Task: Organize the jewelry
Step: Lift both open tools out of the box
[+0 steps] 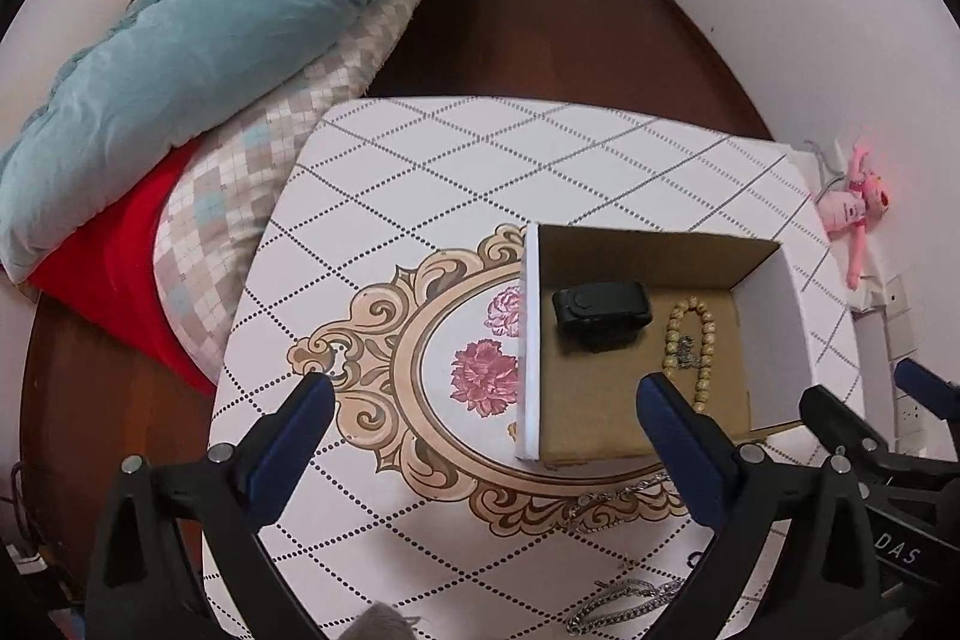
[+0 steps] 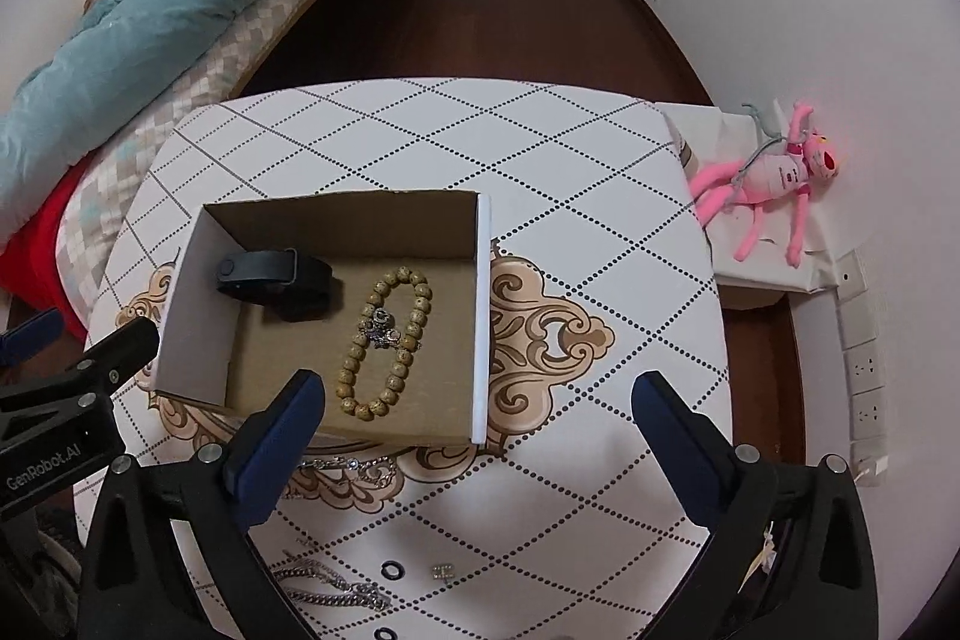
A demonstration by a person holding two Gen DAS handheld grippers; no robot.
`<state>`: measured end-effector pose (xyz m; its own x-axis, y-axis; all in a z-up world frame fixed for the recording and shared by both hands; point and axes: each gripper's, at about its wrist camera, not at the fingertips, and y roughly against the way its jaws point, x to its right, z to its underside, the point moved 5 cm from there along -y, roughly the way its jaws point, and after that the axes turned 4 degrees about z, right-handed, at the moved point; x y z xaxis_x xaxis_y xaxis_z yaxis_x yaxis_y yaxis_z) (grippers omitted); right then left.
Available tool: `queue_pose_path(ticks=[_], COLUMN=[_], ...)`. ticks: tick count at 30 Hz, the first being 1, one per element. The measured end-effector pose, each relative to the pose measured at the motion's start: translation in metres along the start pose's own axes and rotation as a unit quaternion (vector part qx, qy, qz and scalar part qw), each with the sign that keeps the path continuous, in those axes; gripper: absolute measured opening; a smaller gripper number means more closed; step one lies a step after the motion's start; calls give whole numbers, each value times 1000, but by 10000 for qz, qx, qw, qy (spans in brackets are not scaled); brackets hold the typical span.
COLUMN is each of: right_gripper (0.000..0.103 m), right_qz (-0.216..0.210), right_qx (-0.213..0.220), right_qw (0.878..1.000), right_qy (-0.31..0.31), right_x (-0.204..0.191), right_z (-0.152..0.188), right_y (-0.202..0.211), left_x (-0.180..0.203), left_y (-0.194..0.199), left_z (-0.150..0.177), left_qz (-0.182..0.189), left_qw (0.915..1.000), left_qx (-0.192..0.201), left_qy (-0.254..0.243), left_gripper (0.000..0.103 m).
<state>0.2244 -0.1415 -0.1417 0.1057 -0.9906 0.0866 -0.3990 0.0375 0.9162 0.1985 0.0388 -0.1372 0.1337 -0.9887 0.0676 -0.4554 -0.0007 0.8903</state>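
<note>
An open cardboard box (image 2: 480,316) (image 1: 531,340) stands on the patterned table. Inside lie a black wristband (image 2: 273,277) (image 1: 600,310), a wooden bead bracelet (image 2: 384,346) (image 1: 696,340) and a small silver piece (image 2: 381,328) on top of the beads. A silver chain (image 2: 336,589) (image 1: 624,604), a thinner chain (image 2: 348,463) (image 1: 624,493), two black rings (image 2: 393,570) and a small metal charm (image 2: 444,572) lie on the table in front of the box. My left gripper (image 1: 486,445) and right gripper (image 2: 477,427) are both open and empty, held above the box's near edge.
The table (image 2: 420,124) carries a diamond pattern with a floral medallion. A bed with a blue duvet (image 1: 180,40) lies to the left. A pink plush toy (image 2: 774,178) lies on a white box at the right by the wall. Wall sockets (image 2: 864,370) are at the right.
</note>
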Motion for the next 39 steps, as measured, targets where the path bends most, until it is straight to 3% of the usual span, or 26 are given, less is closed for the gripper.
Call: queue_pose_path(ticks=[19, 27, 30, 34, 39], right_gripper=[103, 103, 103, 103, 99], right_qz=[166, 15, -67, -217, -674], right_qx=[1075, 1329, 1212, 599, -293], right_qw=[9934, 9900, 9909, 9958, 9948], right_qy=[-353, -477, -581, -651, -703], right_x=[29, 35, 39, 38, 27], right_z=[26, 34, 41, 62, 110], right_y=[121, 159, 158, 122, 58], left_x=[22, 29, 26, 17, -1], left_y=[104, 137, 131, 99, 34], left_z=[21, 20, 26, 50, 103], left_qz=[291, 455, 409, 166, -182], left_qw=[9964, 9938, 9952, 9984, 9988], left_qx=[770, 985, 867, 492, -361], left_qy=[-203, -234, -186, -216, -268], left_gripper=[103, 103, 103, 103, 103])
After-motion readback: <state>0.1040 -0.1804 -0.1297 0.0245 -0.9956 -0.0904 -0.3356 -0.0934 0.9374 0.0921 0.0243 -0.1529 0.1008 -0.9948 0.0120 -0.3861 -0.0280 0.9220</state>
